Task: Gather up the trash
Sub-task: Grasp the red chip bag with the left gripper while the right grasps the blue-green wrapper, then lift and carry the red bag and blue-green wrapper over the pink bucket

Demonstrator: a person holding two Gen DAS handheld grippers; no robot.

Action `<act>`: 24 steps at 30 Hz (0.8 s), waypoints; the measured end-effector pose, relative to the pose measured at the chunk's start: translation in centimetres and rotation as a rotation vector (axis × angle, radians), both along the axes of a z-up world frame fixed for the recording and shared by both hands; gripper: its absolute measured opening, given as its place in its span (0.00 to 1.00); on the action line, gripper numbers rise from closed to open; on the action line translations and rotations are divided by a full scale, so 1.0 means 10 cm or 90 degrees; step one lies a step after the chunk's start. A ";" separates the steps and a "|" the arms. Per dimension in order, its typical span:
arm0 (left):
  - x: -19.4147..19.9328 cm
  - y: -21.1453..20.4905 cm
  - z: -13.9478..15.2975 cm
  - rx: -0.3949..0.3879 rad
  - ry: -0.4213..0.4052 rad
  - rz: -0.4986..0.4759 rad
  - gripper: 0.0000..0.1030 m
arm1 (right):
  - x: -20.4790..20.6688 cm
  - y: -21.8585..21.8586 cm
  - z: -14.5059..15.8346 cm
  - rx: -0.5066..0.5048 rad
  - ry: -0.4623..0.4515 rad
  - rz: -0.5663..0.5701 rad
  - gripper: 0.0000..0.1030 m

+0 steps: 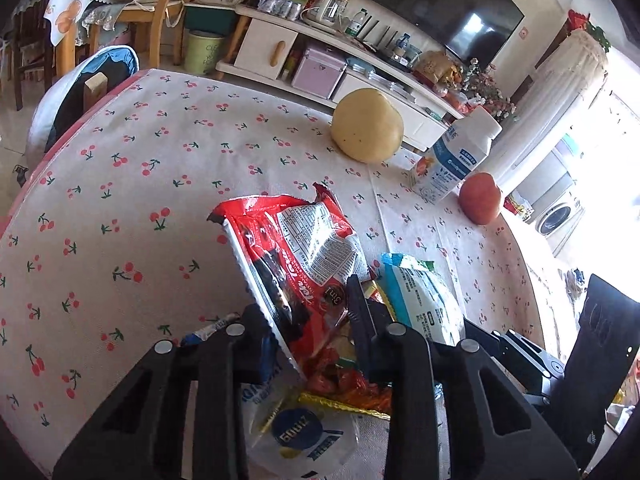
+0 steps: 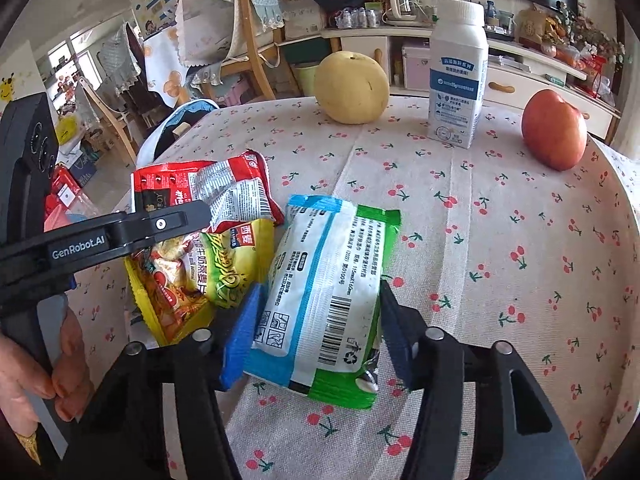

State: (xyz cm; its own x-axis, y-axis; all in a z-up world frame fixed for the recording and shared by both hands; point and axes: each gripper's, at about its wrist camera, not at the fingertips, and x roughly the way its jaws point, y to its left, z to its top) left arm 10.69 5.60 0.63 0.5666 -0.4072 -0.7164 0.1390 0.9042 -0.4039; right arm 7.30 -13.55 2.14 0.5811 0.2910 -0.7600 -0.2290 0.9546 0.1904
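Note:
My left gripper (image 1: 308, 312) is shut on a red snack wrapper (image 1: 296, 248) and holds it over a pile of other wrappers; it shows from the side in the right wrist view (image 2: 192, 212). The red wrapper (image 2: 208, 188) sits above yellow wrappers (image 2: 192, 276). My right gripper (image 2: 320, 312) is closed around a white, blue and green wipes packet (image 2: 324, 292) that rests on the cherry-print tablecloth (image 2: 500, 240). The packet also shows in the left wrist view (image 1: 420, 296), beside the red wrapper.
A yellow pear (image 2: 351, 87), a white milk bottle (image 2: 456, 76) and a red apple (image 2: 554, 134) stand at the far side of the table. A white bag of trash (image 1: 304, 436) lies under my left gripper. Chairs (image 2: 240, 40) and a TV cabinet (image 1: 320, 56) stand beyond.

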 end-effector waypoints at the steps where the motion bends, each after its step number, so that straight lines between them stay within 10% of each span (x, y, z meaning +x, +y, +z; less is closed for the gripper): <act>1: -0.03 -0.02 0.00 0.000 0.001 -0.005 0.28 | -0.01 -0.01 0.00 -0.006 0.000 0.001 0.51; 24: -0.64 0.15 0.18 -0.054 -0.028 0.003 0.07 | -0.58 -0.24 0.23 -0.005 -0.034 -0.044 0.30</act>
